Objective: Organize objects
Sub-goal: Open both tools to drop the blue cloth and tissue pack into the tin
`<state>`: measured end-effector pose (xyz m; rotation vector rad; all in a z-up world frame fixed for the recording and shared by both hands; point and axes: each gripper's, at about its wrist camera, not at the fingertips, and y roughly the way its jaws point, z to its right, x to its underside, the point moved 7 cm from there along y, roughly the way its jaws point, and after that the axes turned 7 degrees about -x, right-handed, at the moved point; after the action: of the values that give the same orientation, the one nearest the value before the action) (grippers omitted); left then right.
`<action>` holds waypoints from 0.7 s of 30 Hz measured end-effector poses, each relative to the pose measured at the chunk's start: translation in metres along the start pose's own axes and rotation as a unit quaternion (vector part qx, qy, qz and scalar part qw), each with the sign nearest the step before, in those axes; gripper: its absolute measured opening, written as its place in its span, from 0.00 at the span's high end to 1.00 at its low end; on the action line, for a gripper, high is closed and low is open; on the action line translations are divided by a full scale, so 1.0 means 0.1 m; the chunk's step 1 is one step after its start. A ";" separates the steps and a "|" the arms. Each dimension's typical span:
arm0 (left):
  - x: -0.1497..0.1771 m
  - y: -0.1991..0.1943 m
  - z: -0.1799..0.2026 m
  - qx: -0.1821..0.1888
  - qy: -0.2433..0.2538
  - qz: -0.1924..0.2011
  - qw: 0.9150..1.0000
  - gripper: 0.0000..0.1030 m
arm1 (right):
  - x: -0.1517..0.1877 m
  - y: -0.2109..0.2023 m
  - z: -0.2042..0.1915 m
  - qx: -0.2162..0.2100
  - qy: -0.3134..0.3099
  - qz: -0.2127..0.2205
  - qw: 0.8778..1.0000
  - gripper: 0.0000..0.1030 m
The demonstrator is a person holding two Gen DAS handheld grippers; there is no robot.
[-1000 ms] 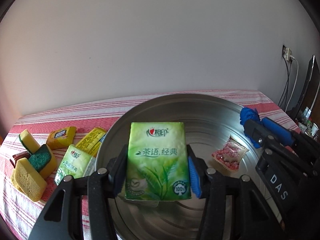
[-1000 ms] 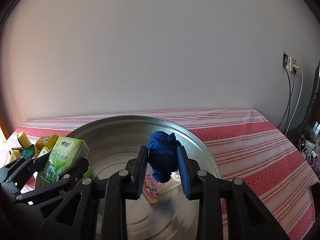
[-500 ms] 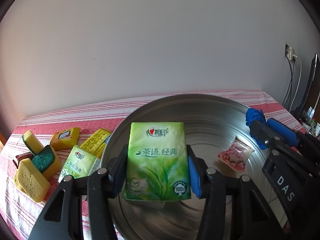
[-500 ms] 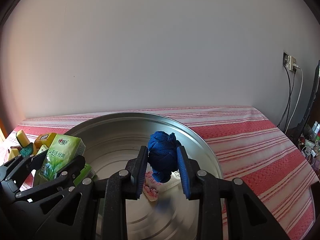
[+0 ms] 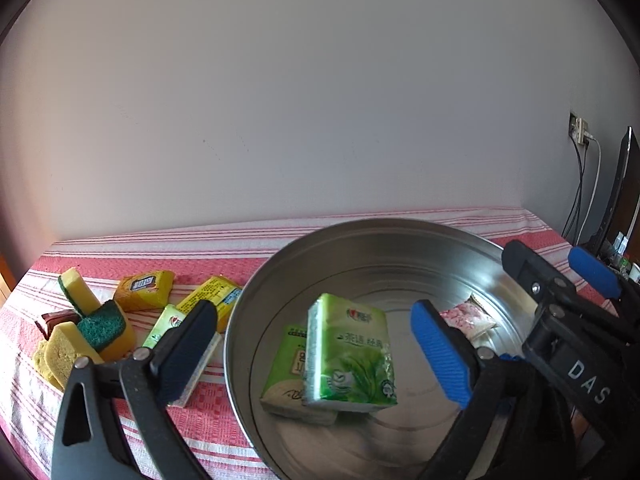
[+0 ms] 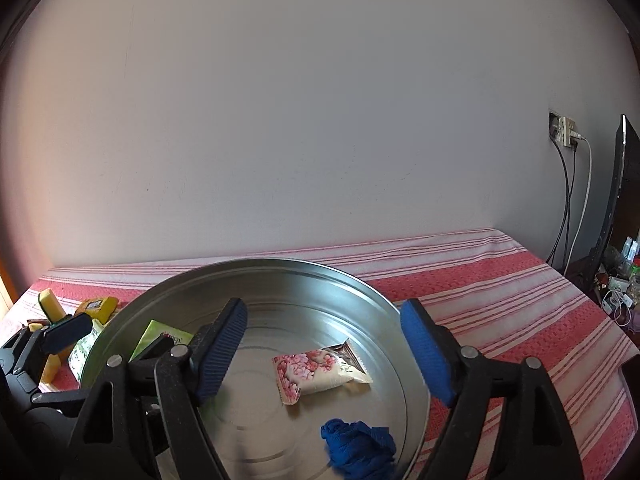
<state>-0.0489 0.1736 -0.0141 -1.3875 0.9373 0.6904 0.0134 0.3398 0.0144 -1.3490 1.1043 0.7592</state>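
— Red-and-white striped cloth (image 6: 500, 308) under a pale wall; where's the green tissue pack?
— Green tissue pack (image 5: 350, 360) stands tilted in the metal basin (image 5: 360, 240), lower centre of the left view, leaning on a second green pack (image 5: 286, 368). Left gripper (image 5: 312, 356) has just been opening; its jaws are wide, pads clear of the pack between them.
— And the right one?
— Right gripper (image 6: 320, 356) has just been opening too, wide, gripping nothing. Blue cloth ball (image 6: 358, 448) lies in the basin at lower centre-right, pink snack packet (image 6: 316, 374) above it.
— Outside the basin?
— Sponges (image 5: 80, 340) and yellow packets (image 5: 146, 290), left of frame.
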 end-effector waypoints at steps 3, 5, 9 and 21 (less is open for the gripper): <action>-0.02 -0.03 -0.03 -0.009 -0.001 0.014 1.000 0.01 | -0.02 -0.01 0.06 -0.008 0.026 0.008 1.000 0.12; -0.01 0.00 -0.04 -0.011 -0.002 0.007 1.000 0.01 | -0.01 0.01 0.09 -0.014 0.040 0.005 0.999 0.12; 0.02 0.02 -0.05 -0.015 -0.003 0.006 1.000 0.01 | 0.03 0.06 0.08 -0.023 0.057 -0.008 0.998 0.12; 0.04 0.02 -0.20 -0.025 -0.018 0.006 0.999 0.01 | 0.04 0.01 0.05 -0.037 0.081 0.039 0.995 0.12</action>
<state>-0.0508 0.1536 -0.0176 -1.4096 0.9057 0.7508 0.0148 0.3441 0.0095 -1.4581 1.2728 0.7640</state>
